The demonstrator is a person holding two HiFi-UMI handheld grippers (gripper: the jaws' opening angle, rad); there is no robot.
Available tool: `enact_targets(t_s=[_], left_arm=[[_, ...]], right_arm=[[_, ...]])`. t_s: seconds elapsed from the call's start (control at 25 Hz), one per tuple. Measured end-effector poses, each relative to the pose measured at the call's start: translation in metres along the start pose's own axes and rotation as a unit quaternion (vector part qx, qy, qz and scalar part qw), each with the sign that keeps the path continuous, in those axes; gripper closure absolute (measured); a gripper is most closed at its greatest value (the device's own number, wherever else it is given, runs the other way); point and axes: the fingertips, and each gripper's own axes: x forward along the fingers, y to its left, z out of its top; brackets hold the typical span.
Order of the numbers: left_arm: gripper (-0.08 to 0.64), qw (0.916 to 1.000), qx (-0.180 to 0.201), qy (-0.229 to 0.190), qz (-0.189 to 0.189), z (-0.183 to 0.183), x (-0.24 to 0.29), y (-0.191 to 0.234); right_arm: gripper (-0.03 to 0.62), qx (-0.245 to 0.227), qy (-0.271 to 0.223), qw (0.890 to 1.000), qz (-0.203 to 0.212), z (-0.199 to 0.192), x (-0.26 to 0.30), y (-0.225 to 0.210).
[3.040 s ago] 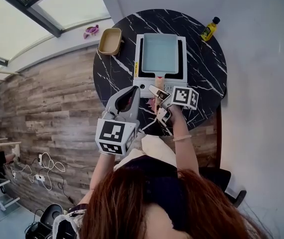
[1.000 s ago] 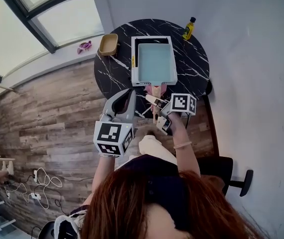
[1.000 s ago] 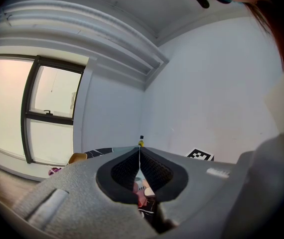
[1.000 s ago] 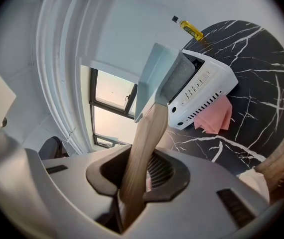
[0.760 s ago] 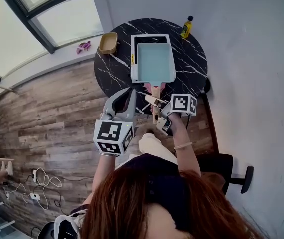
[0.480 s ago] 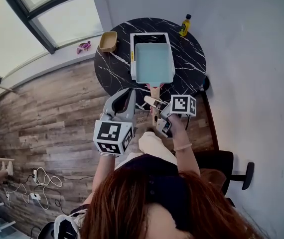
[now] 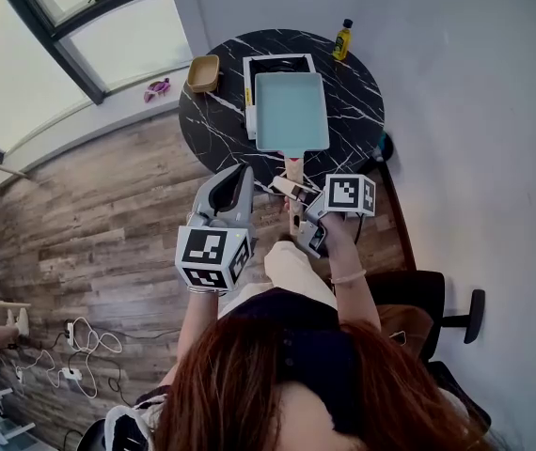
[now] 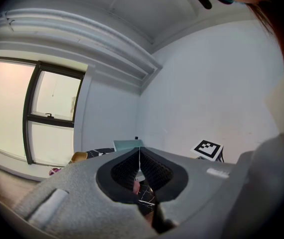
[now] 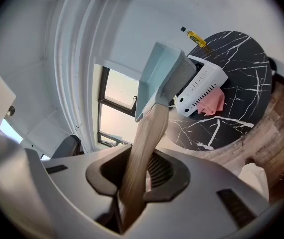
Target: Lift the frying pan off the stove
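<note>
The light blue rectangular frying pan (image 7: 291, 111) hangs in the air, tilted, in front of the white stove (image 7: 270, 64) on the round black marble table (image 7: 216, 125). My right gripper (image 7: 295, 209) is shut on its wooden handle (image 7: 294, 178). In the right gripper view the handle (image 9: 141, 148) runs up from between the jaws of my right gripper (image 9: 141, 171) to the pan (image 9: 159, 78), clear of the stove (image 9: 202, 86). My left gripper (image 7: 238, 178) hovers left of the handle, over the table's near edge. Its jaws are shut with nothing between them (image 8: 139, 156).
A tan bowl (image 7: 203, 73) sits at the table's left rim and a yellow oil bottle (image 7: 341, 40) at the far right. A pink cloth (image 9: 213, 101) lies beside the stove. A black chair (image 7: 437, 308) stands to my right and a white wall lies beyond the table.
The pan has come up off the stove and toward me with my right gripper still on its handle. Both grippers have drawn back from the table.
</note>
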Motion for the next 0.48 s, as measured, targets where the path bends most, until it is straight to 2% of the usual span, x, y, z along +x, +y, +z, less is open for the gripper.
enact_targets(t_s=[0.48], left_arm=[[0.546,0.9998,0.004,-0.02,-0.004,0.003,-0.055,-0.024]], right_arm=[[0.497,-0.02,-0.012,1.0,0.005,-0.043,-0.035,0.036]])
